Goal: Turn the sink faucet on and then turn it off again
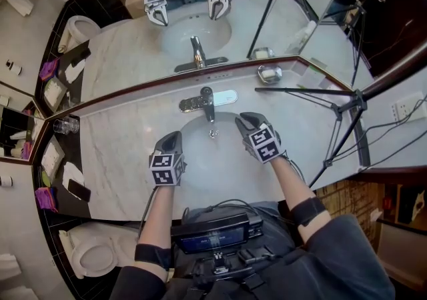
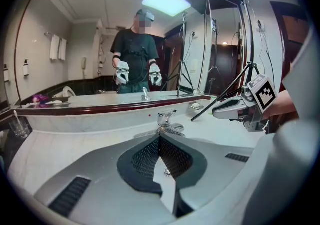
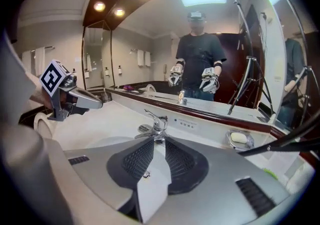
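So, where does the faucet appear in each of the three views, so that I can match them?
Head view: the faucet at centre, behind the sink basin.
Left gripper view: centre, just above the closed jaw tips.
Right gripper view: slightly left of centre, just above the gap between the jaws.
Shared landmark: the soap dish, to the faucet's right in all three.

Marble vanity top (image 1: 127, 139) in front of me: sink basin (image 1: 223, 162) inset ctr, chrome faucet (image 1: 207, 100) behind it, soap dish (image 1: 269, 74) w/ bar at right, glass tumbler (image 1: 61, 126) far left, tripod leg (image 1: 300, 91) resting at right.
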Action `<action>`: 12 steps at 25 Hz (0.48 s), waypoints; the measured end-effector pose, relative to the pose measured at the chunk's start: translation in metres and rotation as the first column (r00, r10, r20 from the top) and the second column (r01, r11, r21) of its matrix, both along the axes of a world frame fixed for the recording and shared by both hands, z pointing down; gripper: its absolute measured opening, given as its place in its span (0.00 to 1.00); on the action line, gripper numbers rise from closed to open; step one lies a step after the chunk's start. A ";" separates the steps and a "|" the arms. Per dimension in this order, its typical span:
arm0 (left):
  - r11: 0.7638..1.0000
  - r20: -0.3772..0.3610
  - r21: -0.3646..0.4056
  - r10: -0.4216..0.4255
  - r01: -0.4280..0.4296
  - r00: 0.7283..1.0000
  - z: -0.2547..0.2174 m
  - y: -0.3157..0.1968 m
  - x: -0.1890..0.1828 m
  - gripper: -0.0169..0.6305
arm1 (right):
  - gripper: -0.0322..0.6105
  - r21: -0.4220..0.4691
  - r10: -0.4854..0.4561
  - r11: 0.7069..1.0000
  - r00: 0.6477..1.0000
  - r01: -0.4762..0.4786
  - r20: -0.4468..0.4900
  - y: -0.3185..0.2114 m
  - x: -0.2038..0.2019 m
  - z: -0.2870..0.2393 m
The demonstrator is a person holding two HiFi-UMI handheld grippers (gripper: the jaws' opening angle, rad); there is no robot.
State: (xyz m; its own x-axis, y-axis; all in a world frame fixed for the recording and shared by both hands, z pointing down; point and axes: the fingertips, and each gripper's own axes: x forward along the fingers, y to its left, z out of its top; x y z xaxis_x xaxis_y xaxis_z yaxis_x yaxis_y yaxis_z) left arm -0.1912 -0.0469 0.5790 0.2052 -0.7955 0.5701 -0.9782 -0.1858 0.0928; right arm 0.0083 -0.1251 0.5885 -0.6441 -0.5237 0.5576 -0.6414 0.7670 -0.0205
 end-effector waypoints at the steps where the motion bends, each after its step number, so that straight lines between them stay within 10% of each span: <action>1: 1.000 -0.001 -0.001 -0.001 0.001 1.000 0.001 -0.001 0.000 0.03 | 0.21 0.014 -0.032 0.999 0.999 0.032 -0.020 -0.001 -0.008 -0.001; 7: 1.000 -0.007 -0.008 -0.007 0.007 1.000 0.006 -0.004 -0.001 0.03 | 0.34 0.119 -0.217 0.961 0.947 0.250 -0.235 -0.012 -0.049 0.013; 12: 1.000 -0.011 -0.013 -0.013 0.013 1.000 0.010 -0.006 -0.002 0.03 | 0.35 0.225 -0.321 0.861 0.830 0.457 -0.457 -0.024 -0.080 0.015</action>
State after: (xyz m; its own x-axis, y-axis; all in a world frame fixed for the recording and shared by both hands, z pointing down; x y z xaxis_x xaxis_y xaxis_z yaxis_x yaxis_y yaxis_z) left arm -0.1937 -0.0532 0.5889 0.2013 -0.7905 0.5785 -0.9794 -0.1717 0.1061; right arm -0.0720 -0.1488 0.6034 -0.5944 -0.4642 0.6566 -0.1884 0.8742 0.4476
